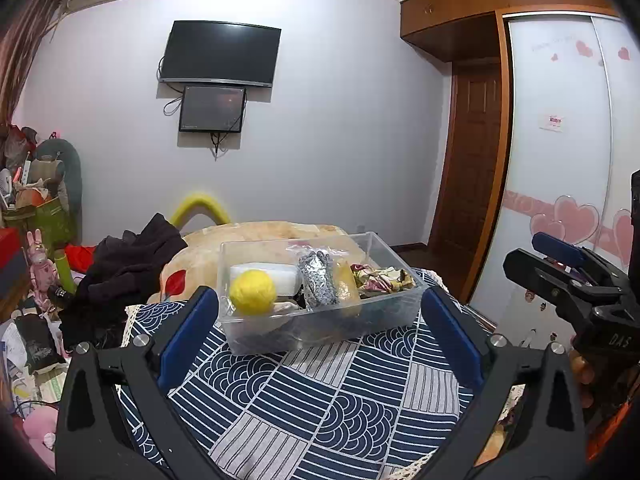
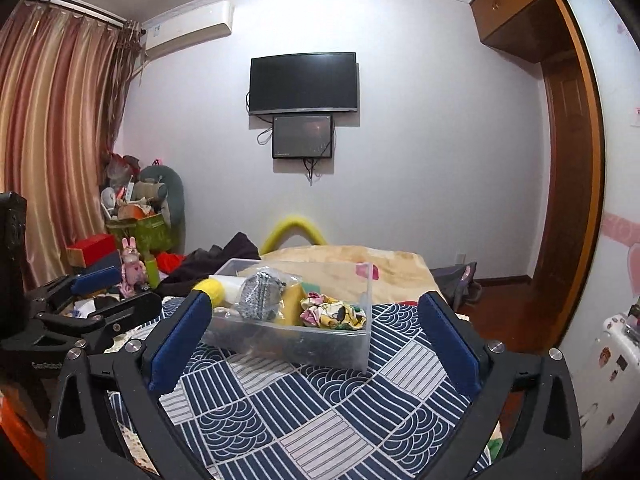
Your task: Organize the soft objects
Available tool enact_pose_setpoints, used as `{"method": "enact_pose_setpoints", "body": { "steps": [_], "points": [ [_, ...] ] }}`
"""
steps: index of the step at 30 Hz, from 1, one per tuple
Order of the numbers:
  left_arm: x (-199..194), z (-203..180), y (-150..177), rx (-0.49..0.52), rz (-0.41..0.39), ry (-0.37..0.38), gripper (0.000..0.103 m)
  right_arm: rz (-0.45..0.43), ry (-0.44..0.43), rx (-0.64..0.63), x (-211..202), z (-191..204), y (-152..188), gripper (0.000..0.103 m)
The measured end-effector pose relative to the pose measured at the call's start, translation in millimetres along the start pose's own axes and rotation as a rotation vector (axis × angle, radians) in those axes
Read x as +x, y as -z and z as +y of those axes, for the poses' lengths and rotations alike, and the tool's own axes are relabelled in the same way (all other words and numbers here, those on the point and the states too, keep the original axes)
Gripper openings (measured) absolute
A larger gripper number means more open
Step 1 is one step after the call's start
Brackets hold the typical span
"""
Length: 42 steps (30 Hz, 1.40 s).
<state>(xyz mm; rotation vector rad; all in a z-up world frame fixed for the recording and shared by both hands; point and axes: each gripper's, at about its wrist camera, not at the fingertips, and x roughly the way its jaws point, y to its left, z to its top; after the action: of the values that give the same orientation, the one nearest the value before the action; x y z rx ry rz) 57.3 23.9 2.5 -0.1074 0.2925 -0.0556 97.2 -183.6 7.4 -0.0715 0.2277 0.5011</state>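
Observation:
A clear plastic bin [image 1: 320, 330] [image 2: 328, 344] stands on the blue patterned tablecloth [image 1: 320, 408] [image 2: 304, 420]. It holds a yellow ball [image 1: 253, 292] [image 2: 212, 289], a white foam block [image 1: 280, 274], a grey patterned bundle [image 1: 318, 282] [image 2: 258, 294], a yellow sponge [image 1: 346, 282] [image 2: 291, 300] and a floral scrunchie [image 1: 382, 280] [image 2: 332, 312]. My left gripper [image 1: 320, 316] is open and empty, just in front of the bin. My right gripper [image 2: 316, 320] is open and empty, also before the bin. Each gripper shows at the edge of the other's view.
A beige blanket [image 1: 280, 234] lies behind the bin. Dark clothes [image 1: 128, 264] pile to the left, with cluttered boxes and toys [image 2: 132, 240] beyond. A wardrobe [image 1: 560, 140] and a door [image 1: 472, 152] are at the right.

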Motion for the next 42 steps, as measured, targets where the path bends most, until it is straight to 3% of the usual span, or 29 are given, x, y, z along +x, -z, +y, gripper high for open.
{"method": "enact_pose_setpoints", "body": {
  "steps": [42],
  "points": [
    [-13.8,-9.6,2.7,0.012,-0.006,0.014,0.103,-0.006,-0.003,0.000,-9.3,6.1,8.5,0.103]
  ]
}}
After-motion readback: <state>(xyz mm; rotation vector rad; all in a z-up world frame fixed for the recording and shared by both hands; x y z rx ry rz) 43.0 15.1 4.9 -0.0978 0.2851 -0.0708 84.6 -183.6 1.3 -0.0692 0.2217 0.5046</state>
